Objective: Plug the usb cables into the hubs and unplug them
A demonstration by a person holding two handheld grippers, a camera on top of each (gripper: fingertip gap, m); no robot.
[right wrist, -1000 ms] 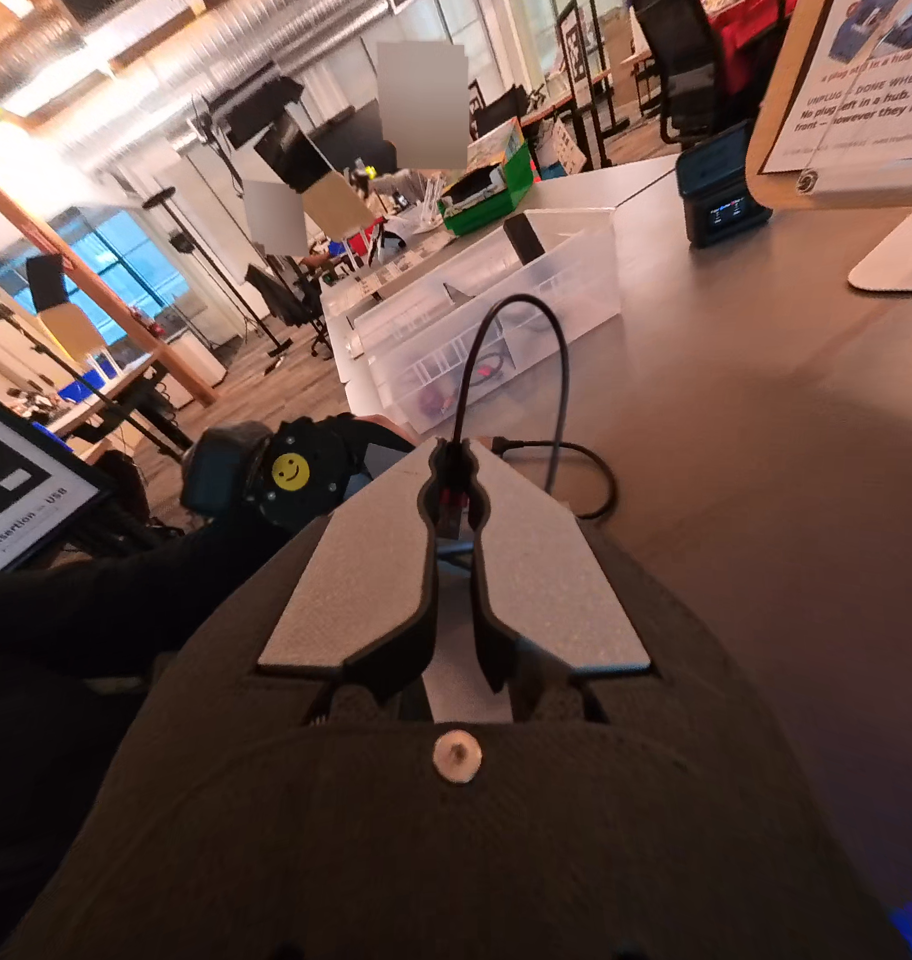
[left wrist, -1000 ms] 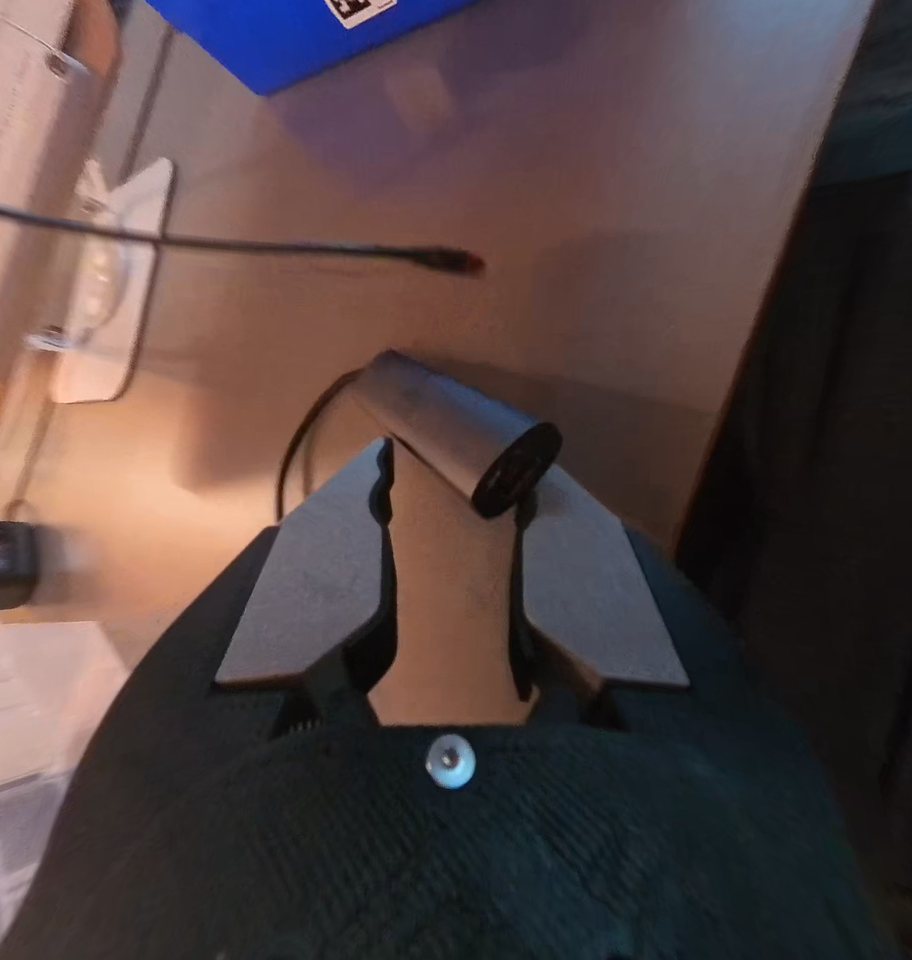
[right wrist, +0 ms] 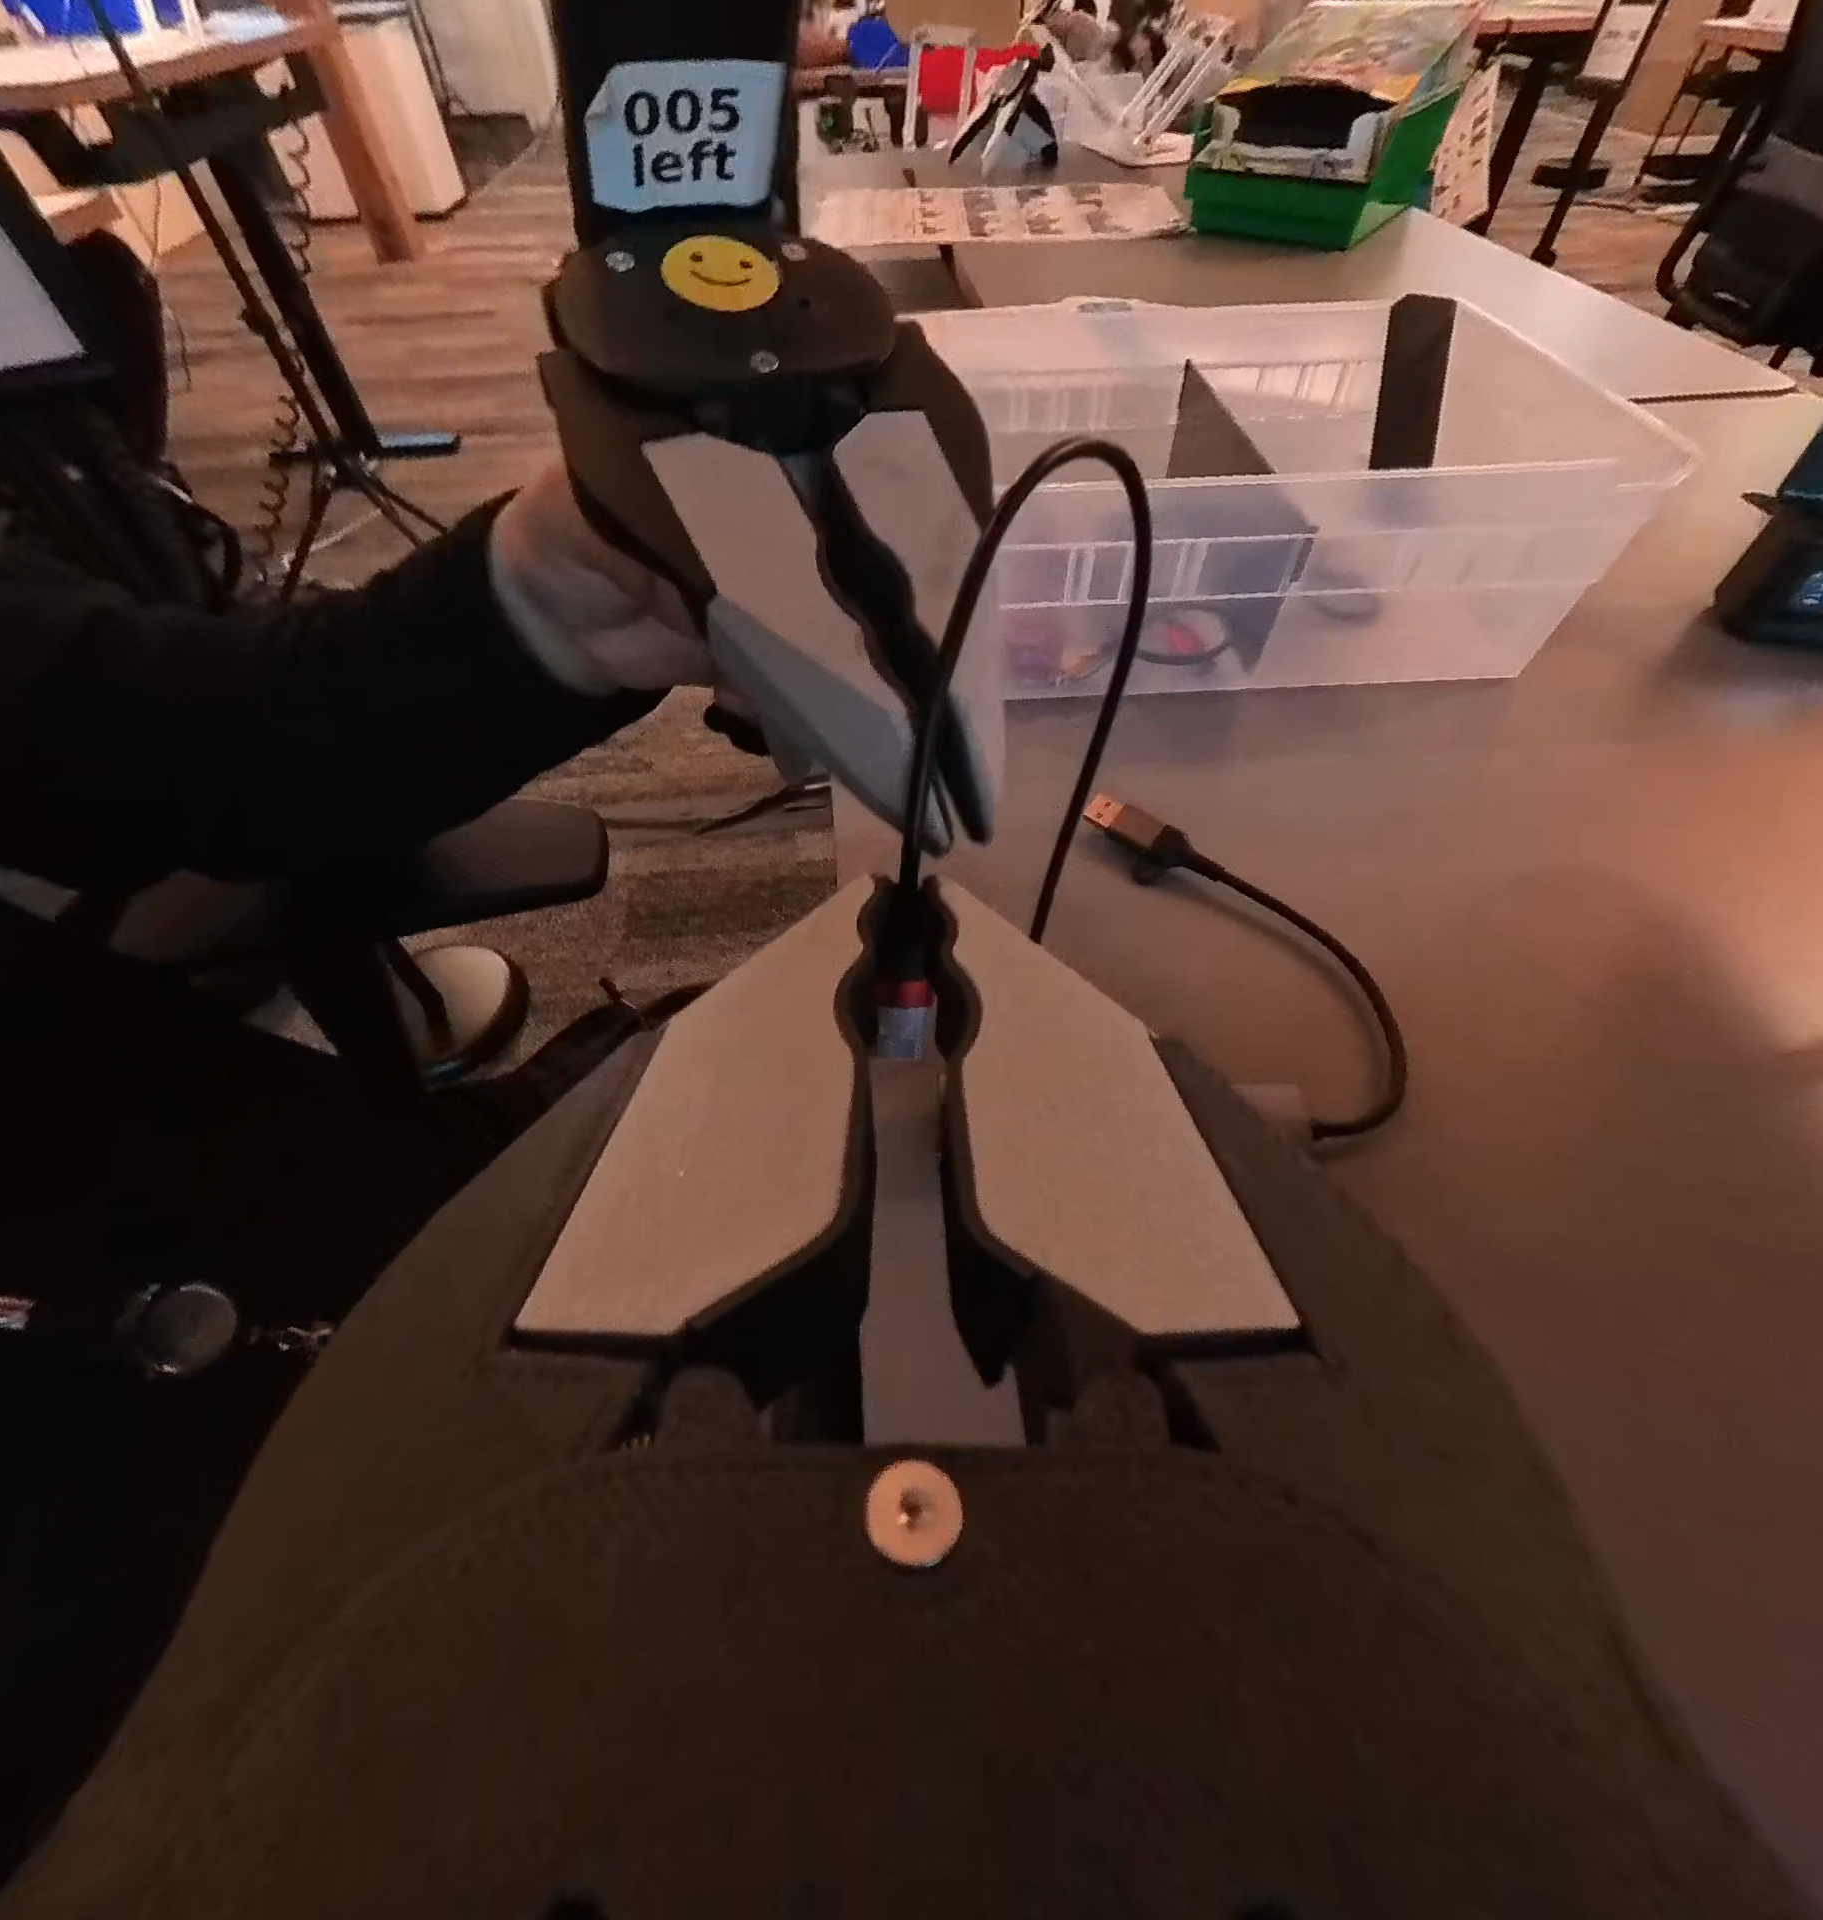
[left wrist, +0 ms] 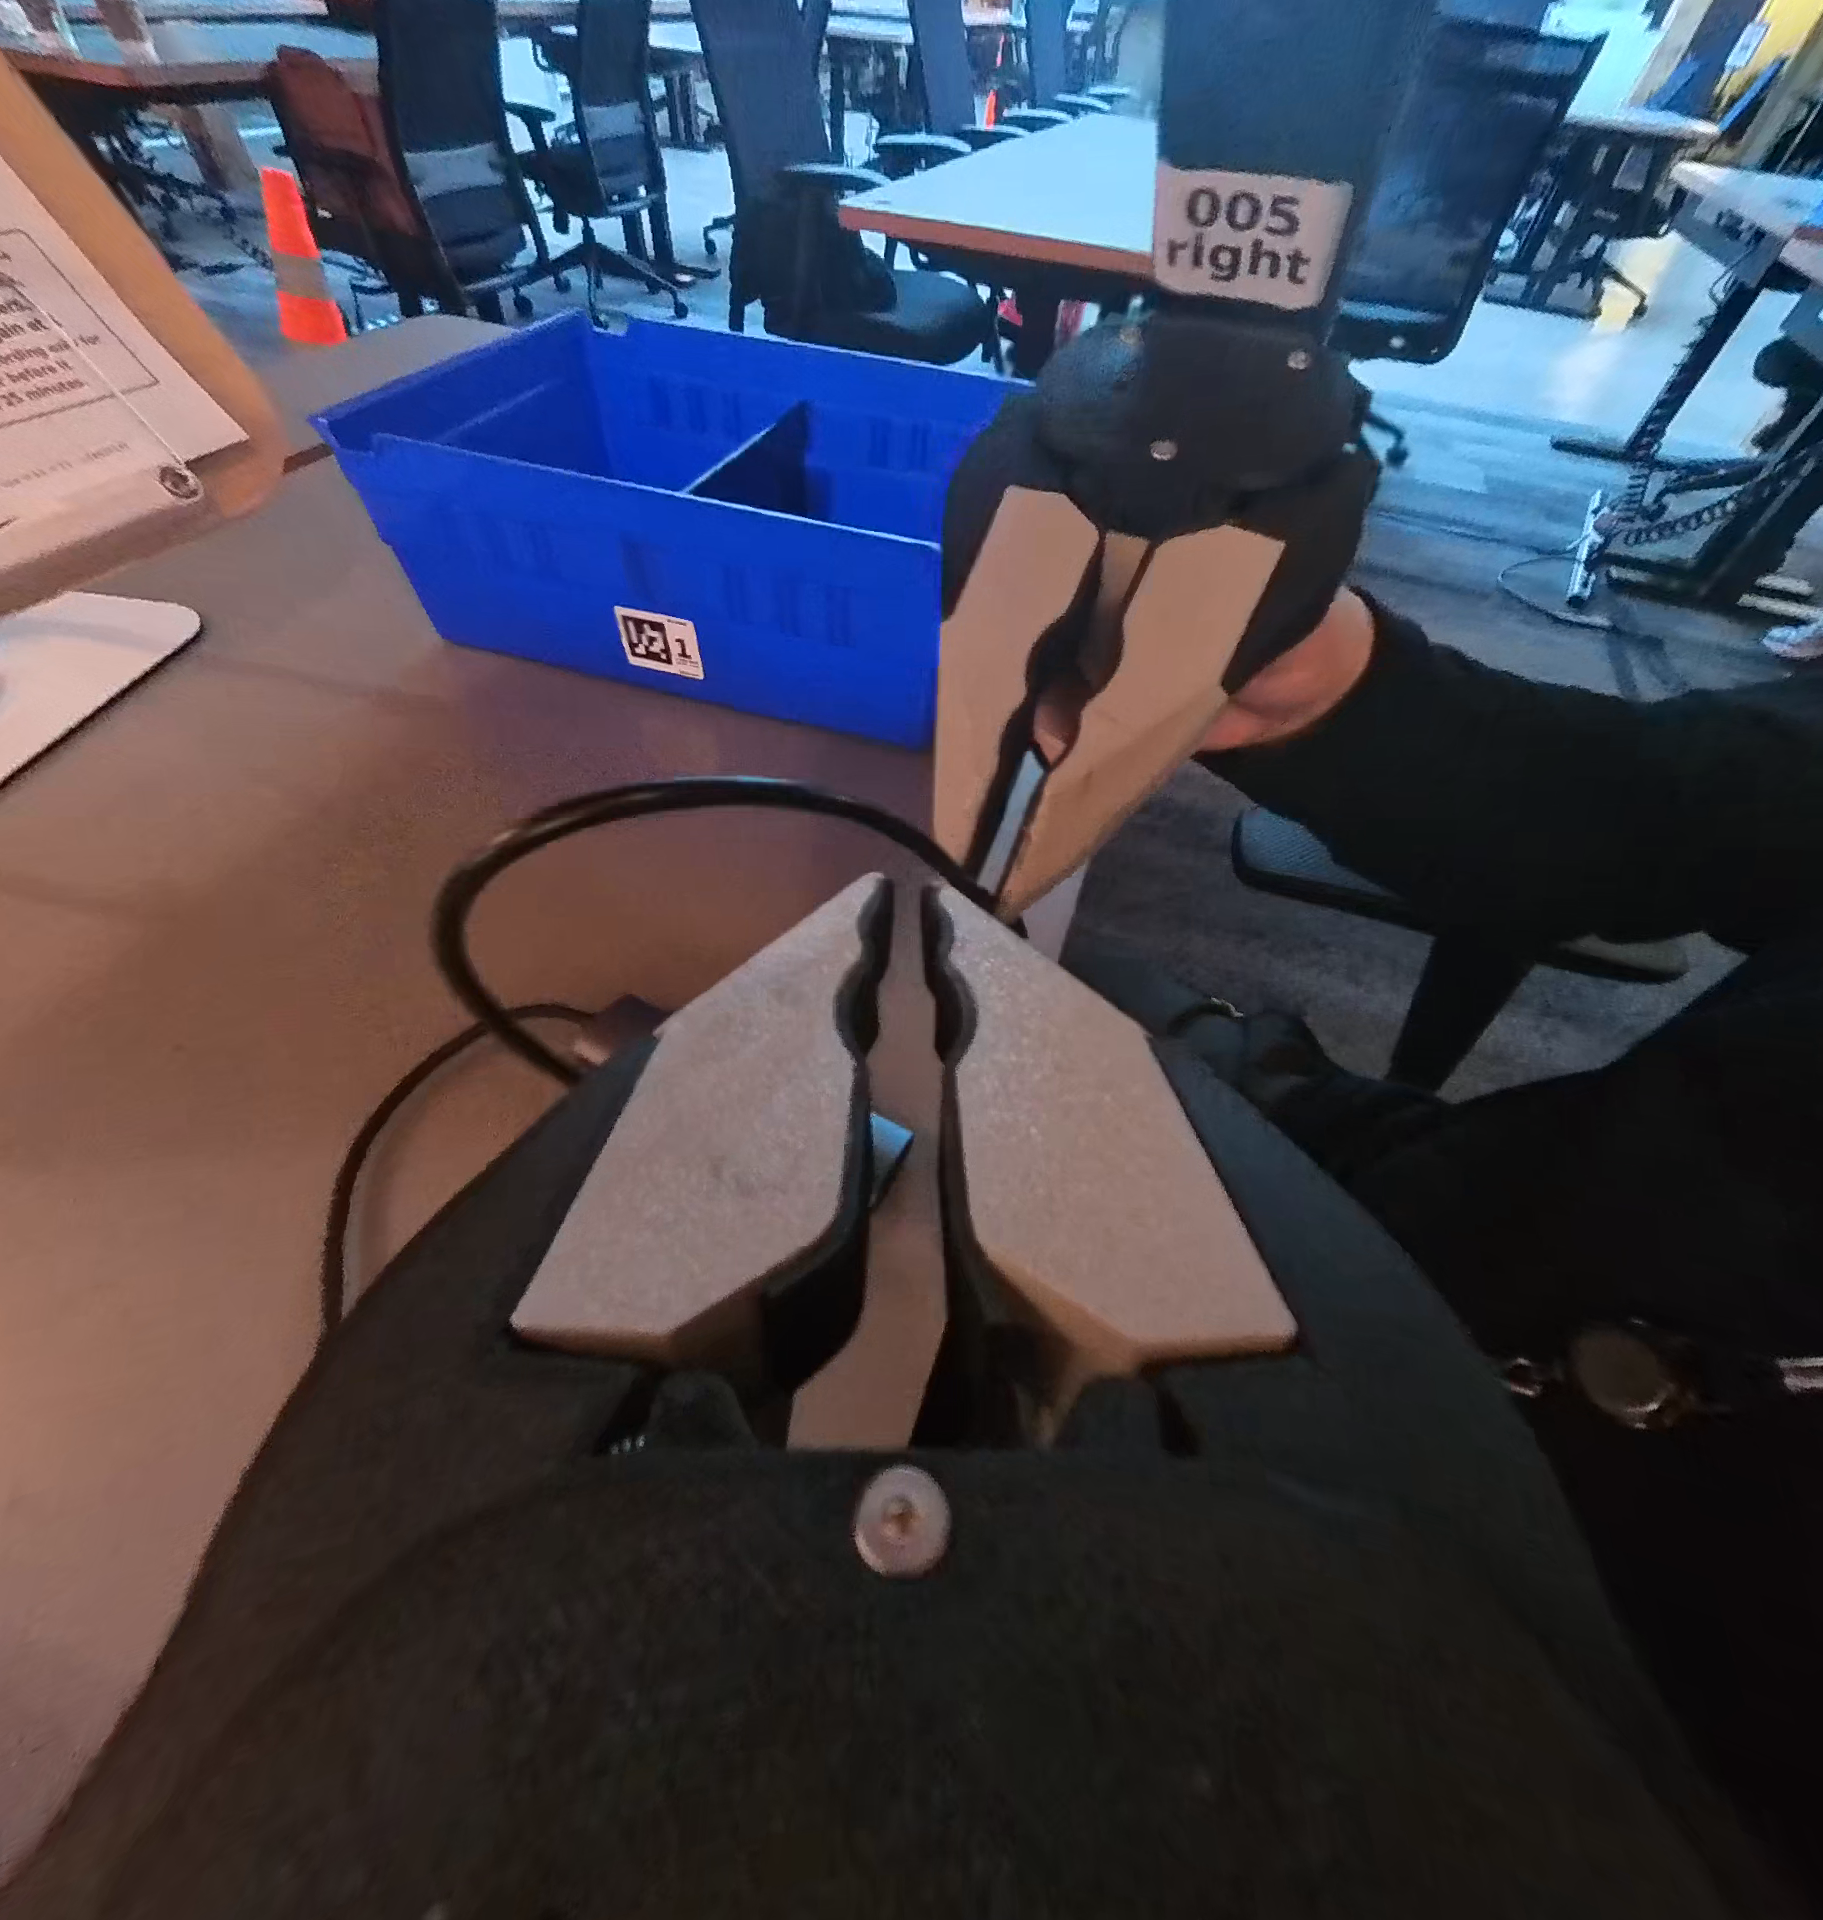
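We have the left gripper [right wrist: 938, 800] clamped on the grey hub [right wrist: 824, 707], seen left of centre in the right wrist view, its long axis slanting down-right toward our right gripper [right wrist: 902, 935]. Right gripper is nearly closed on the plug [right wrist: 905, 1013] of the black cable [right wrist: 1094, 582], which loops up at frame centre. The plug's metal end points back at the camera, away from the hub, so it needs turning round first. In the left wrist view the hub is mostly hidden under the fingers [left wrist: 730, 1143]; port side probably faces right, can't confirm. A second cable end [right wrist: 1130, 826] lies loose on the table [right wrist: 1509, 1039], right of centre.
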